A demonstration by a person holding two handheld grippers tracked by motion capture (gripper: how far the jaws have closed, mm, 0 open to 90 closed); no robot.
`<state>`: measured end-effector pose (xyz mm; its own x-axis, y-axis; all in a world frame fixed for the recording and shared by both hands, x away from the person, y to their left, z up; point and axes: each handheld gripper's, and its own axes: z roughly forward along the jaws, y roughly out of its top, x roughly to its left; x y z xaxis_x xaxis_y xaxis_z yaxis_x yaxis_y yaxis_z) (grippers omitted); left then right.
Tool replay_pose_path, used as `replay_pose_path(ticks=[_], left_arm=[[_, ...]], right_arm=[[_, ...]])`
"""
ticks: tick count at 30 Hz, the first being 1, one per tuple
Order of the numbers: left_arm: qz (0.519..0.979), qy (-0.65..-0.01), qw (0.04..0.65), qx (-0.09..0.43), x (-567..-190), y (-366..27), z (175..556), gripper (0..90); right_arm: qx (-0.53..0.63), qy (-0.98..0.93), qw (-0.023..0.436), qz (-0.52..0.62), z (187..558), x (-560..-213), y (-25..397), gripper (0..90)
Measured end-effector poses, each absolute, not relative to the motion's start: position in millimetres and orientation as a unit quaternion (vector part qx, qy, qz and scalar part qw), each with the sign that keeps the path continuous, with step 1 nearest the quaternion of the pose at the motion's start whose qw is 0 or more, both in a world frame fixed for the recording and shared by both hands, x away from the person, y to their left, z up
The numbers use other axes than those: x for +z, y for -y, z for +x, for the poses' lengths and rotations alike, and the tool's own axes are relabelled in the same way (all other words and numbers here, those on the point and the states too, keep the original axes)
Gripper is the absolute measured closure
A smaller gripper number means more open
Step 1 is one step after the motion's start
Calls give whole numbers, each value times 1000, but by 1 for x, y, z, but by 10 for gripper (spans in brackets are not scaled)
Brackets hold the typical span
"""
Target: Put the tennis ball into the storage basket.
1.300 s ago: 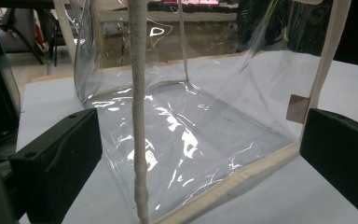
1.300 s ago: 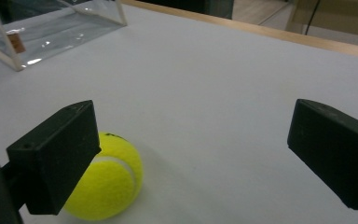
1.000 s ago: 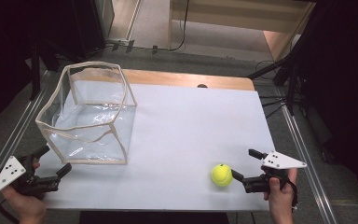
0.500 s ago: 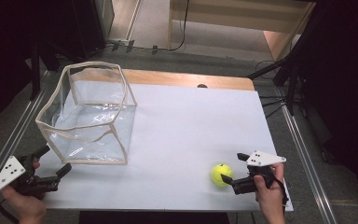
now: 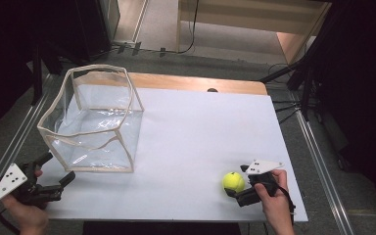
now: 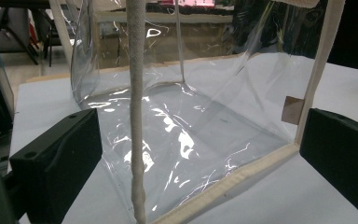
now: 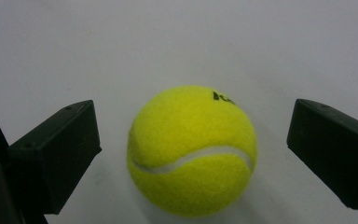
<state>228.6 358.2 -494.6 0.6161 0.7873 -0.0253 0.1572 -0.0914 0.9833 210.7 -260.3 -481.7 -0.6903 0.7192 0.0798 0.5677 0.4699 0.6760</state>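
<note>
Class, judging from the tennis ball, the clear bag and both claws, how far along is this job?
Done: right claw has its open jaws either side of the tennis ball, apart from it. In hand: closing on the ball, which sits on the table. Left: probably carrying it to the clear bag, faced by the open left claw.

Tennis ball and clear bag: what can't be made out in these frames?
- Tennis ball print, right gripper view: black letters curve out of sight over the ball's top.
- Right tongs, high view: lower jaw tip hidden behind the ball.
- Clear bag, left gripper view: top rim cut off by the frame's upper edge.
</note>
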Motion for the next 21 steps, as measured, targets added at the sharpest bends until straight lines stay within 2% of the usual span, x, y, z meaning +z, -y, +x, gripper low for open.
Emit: replay_pose_path(ticks=[1,2,3,4,21], left_arm=[[687,-344,580,272,-495,-358,229,0],[687,-344,580,271,-495,-358,229,0],[687,-344,580,271,-495,-358,229,0],[687,-343,579,272,-495,-358,229,0],[688,-343,580,271,-495,-358,229,0]], right_arm=[[346,-852,105,379,211,-483,259,15],[339,-854,103,381,211,-485,256,138],[339,-854,103,381,211,-485,256,138],[336,-853,110,384,212,-486,256,211],[312,-851,102,411,212,-497,258,215]])
